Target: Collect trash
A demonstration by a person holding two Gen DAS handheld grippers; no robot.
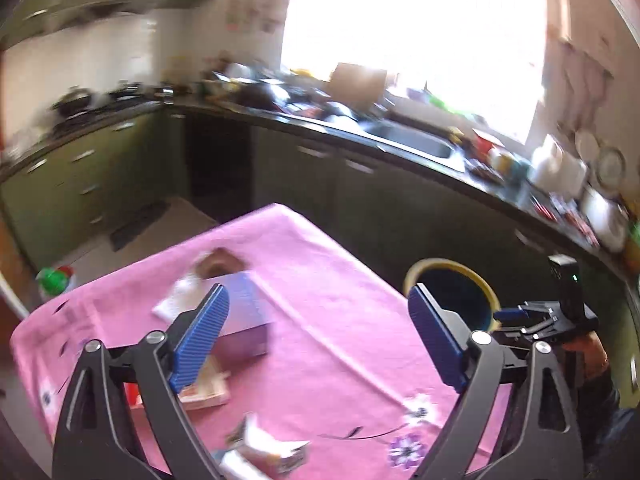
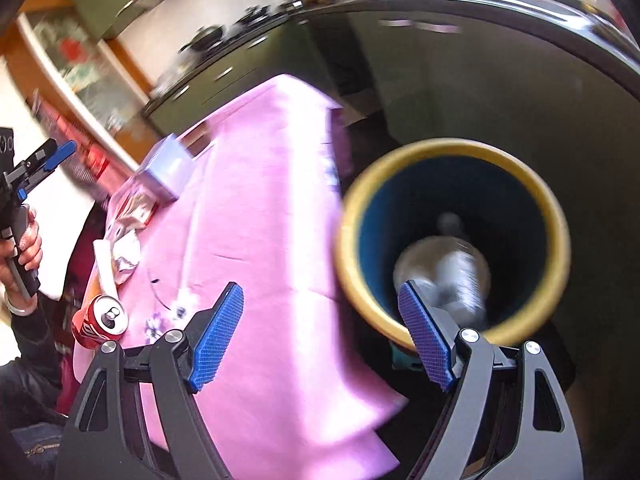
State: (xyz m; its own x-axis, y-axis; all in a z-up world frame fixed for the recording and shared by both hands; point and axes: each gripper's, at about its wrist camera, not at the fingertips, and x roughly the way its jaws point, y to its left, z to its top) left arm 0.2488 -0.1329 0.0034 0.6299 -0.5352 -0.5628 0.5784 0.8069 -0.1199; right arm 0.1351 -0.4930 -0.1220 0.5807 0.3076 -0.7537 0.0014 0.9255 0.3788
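Note:
A blue bin with a yellow rim stands on the floor beside the pink-clothed table; a clear plastic bottle lies inside it. The bin also shows in the left wrist view. My right gripper is open and empty, above the table edge and the bin's rim. My left gripper is open and empty above the table. Trash lies on the cloth: a red can, crumpled wrappers, a purple box, a flat carton, a brown packet.
A dark kitchen counter with a sink and clutter runs behind the table, with green cabinets below. A green-and-red object sits on the floor at left. The right gripper shows in the left wrist view.

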